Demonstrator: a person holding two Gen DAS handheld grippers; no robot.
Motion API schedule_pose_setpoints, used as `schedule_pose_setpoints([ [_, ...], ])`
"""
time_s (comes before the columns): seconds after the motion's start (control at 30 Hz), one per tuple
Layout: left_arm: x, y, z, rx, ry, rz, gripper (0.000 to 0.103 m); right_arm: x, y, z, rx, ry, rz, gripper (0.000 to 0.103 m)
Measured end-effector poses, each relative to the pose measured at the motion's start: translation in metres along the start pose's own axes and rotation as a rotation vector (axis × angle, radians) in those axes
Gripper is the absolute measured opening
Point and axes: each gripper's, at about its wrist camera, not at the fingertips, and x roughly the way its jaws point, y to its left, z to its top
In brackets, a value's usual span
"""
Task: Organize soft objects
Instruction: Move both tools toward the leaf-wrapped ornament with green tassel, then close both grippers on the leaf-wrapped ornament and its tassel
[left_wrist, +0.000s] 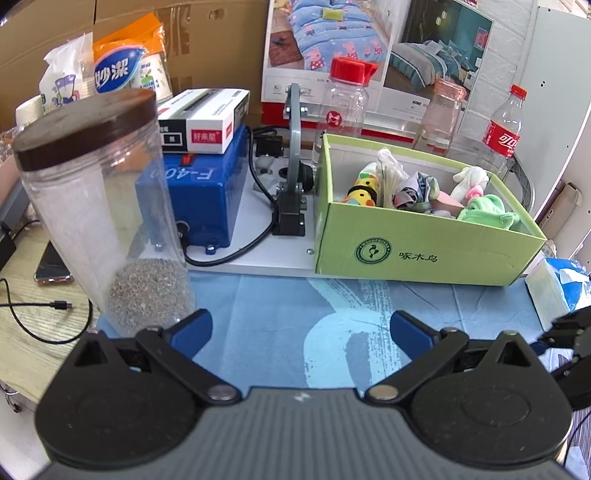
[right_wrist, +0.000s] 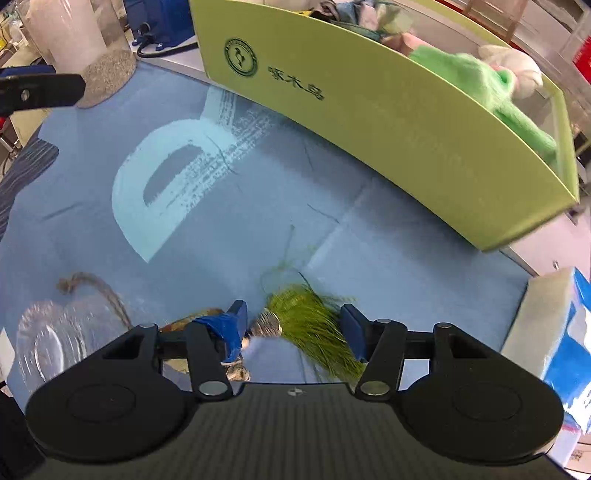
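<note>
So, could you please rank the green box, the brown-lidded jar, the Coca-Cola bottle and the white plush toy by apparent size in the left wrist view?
1. green box
2. brown-lidded jar, though it stands nearer the camera, so its rank against the box is unsure
3. Coca-Cola bottle
4. white plush toy

The cardboard box (left_wrist: 424, 243) stands at the back edge of the cloth mat (left_wrist: 280, 325), and everything else sits around it. Inside the box lie a plush rabbit (left_wrist: 471, 179), a fleecy cloth (left_wrist: 487, 212) and a spotted soft toy (left_wrist: 364, 188). Behind the box stand three bottles, among them a cola bottle (left_wrist: 504, 125). Left of the box is a machine (left_wrist: 201, 188) with a carton (left_wrist: 207, 118) on top; further left, a tall jar (left_wrist: 99, 206). Before the box, on the mat, lies a tassel (right_wrist: 314, 325), with a clear dish (right_wrist: 55, 339) to its left.
</note>
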Motion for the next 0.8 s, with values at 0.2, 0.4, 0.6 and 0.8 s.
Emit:
schedule_pose_setpoints([
  [0.2, -0.007, -0.016, -0.003, 0.036, -0.003, -0.023, 0.102, -0.024, -0.025, -0.082, 0.124, -0.064, 0.0, 0.043],
  [0.4, -0.037, -0.066, -0.01, 0.152, -0.018, -0.14, 0.102, -0.051, -0.027, -0.15, 0.286, -0.212, -0.003, 0.043],
  [0.6, -0.066, -0.147, -0.03, 0.268, 0.015, -0.301, 0.102, -0.079, -0.026, -0.197, 0.371, -0.501, 0.037, 0.043],
  [0.8, -0.039, -0.213, -0.049, 0.188, 0.202, -0.279, 0.102, -0.067, -0.019, -0.213, 0.349, -0.579, 0.039, 0.044],
])
